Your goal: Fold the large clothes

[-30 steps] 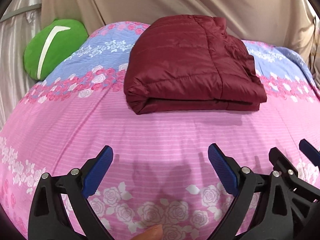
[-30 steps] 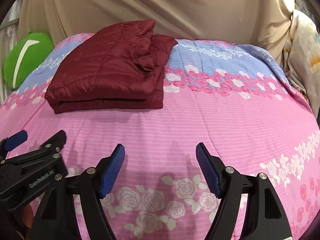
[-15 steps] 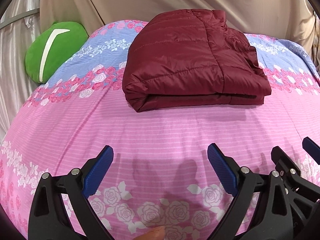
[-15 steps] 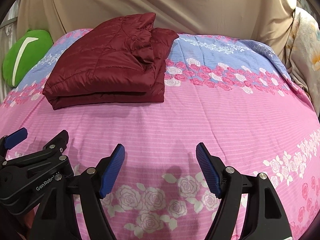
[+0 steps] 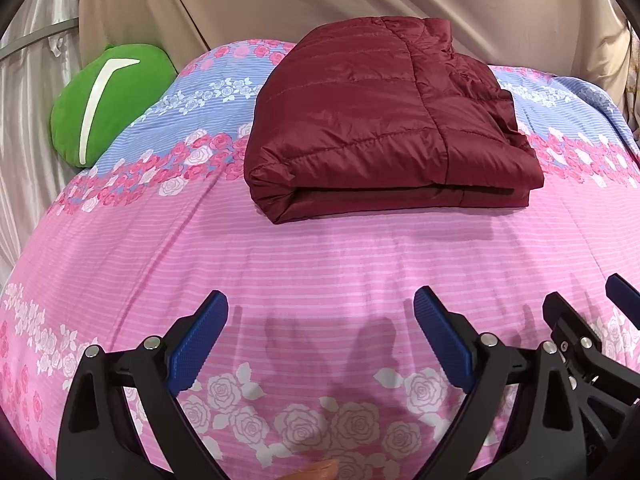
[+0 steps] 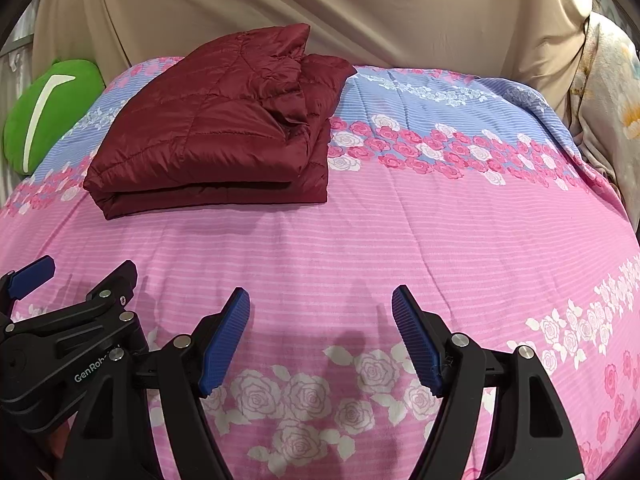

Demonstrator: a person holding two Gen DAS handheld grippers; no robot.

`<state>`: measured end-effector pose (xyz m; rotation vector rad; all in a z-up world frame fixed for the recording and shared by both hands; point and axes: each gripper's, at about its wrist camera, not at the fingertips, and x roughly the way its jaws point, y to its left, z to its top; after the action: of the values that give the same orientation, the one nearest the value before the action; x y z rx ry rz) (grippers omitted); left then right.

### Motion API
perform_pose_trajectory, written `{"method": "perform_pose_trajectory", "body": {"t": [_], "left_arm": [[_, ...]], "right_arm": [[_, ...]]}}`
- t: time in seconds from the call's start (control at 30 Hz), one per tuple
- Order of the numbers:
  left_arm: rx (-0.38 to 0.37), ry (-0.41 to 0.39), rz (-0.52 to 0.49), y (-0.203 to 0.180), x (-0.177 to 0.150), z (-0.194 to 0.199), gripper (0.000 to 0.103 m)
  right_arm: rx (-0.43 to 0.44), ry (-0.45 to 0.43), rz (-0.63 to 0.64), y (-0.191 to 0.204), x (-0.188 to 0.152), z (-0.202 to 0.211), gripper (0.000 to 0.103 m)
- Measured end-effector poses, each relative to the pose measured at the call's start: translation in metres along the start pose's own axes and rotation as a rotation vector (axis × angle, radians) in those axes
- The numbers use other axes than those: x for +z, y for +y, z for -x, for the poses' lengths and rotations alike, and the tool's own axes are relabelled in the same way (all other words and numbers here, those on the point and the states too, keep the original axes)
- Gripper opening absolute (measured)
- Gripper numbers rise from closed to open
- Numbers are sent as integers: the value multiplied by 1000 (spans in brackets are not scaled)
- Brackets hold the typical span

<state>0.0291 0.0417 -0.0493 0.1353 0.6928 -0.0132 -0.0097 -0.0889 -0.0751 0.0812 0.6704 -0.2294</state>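
Both views a little higher and tipped back from the folded maroon jacket (image 5: 384,120).
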Motion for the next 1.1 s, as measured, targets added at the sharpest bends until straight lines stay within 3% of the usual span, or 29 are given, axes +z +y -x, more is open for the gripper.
{"method": "perform_pose_trajectory", "body": {"t": [1.1], "left_arm": [[10,-10,-3,-1,-1,2,88]], "right_arm": [[7,0,6,-3,-1,-1,72]]}}
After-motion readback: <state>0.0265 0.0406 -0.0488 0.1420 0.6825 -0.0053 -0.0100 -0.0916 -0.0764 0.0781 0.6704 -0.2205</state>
